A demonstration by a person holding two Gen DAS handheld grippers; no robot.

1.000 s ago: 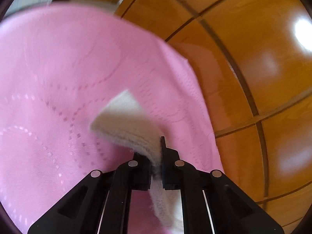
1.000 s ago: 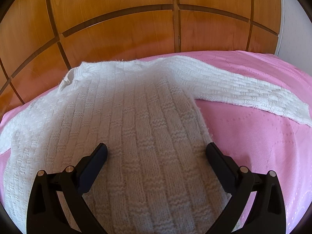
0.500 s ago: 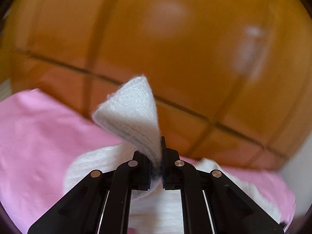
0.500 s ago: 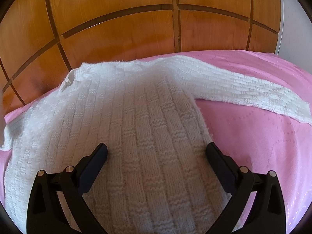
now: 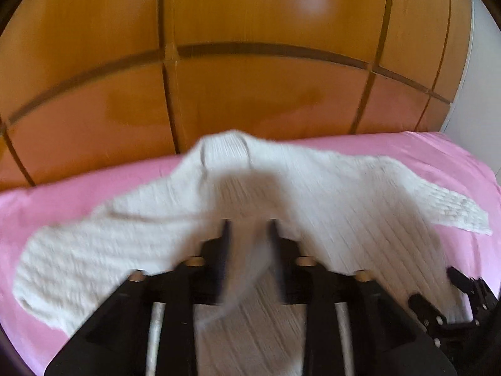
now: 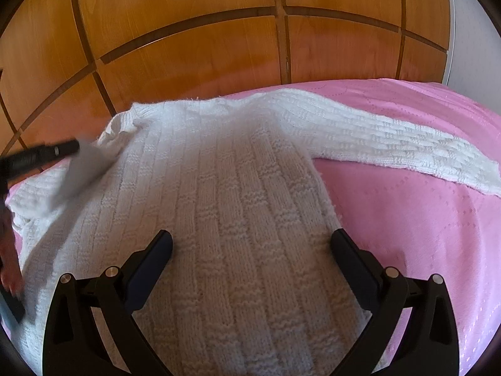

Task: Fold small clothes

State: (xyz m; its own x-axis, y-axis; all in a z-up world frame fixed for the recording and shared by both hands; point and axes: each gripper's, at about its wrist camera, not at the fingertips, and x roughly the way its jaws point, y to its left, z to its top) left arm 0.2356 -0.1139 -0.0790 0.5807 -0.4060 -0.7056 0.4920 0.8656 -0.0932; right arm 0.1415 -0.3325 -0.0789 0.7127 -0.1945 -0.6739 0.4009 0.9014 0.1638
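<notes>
The left gripper [image 5: 247,224] jaws have just been opening, the sleeve cuff [image 5: 247,269] loose between them over the sweater [image 6: 238,219] body. The right gripper [image 6: 250,241] hovers wide open, empty, above the near hem. The other sleeve [image 6: 391,138] stretches far right across the pink bed [image 6: 422,235], nearer the right gripper.

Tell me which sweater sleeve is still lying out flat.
The sleeve stretched right across the pink cover, untouched. The other sleeve is pulled over the sweater body, at the left tool.

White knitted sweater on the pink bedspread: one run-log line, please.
white knitted sweater flat | left gripper jaws just opening, sleeve between | right gripper open
</notes>
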